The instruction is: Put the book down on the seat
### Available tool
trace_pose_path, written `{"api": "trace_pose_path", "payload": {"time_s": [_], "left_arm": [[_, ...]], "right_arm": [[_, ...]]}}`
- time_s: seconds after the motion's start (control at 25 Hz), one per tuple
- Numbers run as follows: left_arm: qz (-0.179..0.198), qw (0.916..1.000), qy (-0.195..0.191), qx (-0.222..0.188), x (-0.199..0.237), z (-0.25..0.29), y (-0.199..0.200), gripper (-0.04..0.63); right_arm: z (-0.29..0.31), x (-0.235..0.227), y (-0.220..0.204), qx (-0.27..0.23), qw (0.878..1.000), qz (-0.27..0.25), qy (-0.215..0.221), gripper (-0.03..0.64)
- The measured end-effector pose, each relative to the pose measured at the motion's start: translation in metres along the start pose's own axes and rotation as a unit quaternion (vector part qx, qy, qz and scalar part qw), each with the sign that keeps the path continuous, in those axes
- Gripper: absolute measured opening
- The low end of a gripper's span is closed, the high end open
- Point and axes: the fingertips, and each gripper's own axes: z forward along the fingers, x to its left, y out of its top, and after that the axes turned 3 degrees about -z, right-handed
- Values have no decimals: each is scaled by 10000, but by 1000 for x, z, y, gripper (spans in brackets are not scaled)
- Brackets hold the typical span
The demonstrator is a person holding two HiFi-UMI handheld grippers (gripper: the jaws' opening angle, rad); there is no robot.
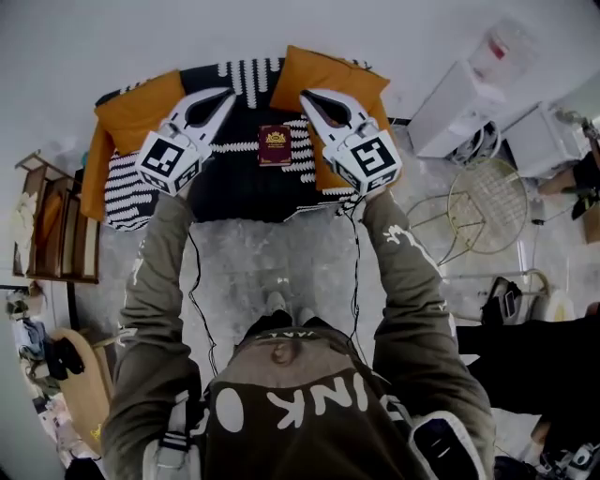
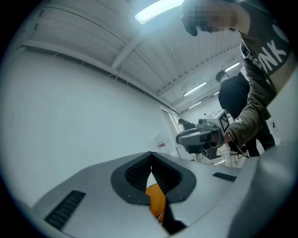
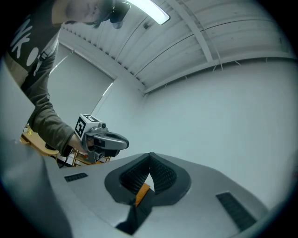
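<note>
Left cushion: orange, lying at an angle at the far left.
Right cushion: orange, at the far right, well apart from the other.
Striped cloth: black with white bars, spread under both cushions.
Wooden rack: brown, on the floor at the left.
Wire stand: pale round frame, on the floor at the right.
White boxes: by the wall, beyond the wire stand.
Floor: grey and mottled.
Ceiling light: a long bright strip overhead.

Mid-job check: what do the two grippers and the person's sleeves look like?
The left gripper and right gripper are light grey tapered shells with black ribbed pads. Each carries a white marker cube with black squares. A thin black cable trails from each. The sleeves are olive green with white print.
</note>
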Motion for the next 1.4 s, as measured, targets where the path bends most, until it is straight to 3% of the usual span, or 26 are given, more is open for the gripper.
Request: {"api": "trace_pose_path", "payload": {"time_s": [0.36, 0.8, 1.4], "left_arm": [[579, 9971, 469, -137, -39, -14, 60, 5], [465, 9971, 566, -213, -76, -32, 84, 5], [538, 9962, 567, -376, -64, -69, 91, 5]], "right_arm": [[-35, 8, 39, -226, 9992, 153, 277, 11], [-73, 27, 60, -220, 9991, 102, 354, 11], [-53, 59, 80, -167, 9993, 9, 337, 9]]}}
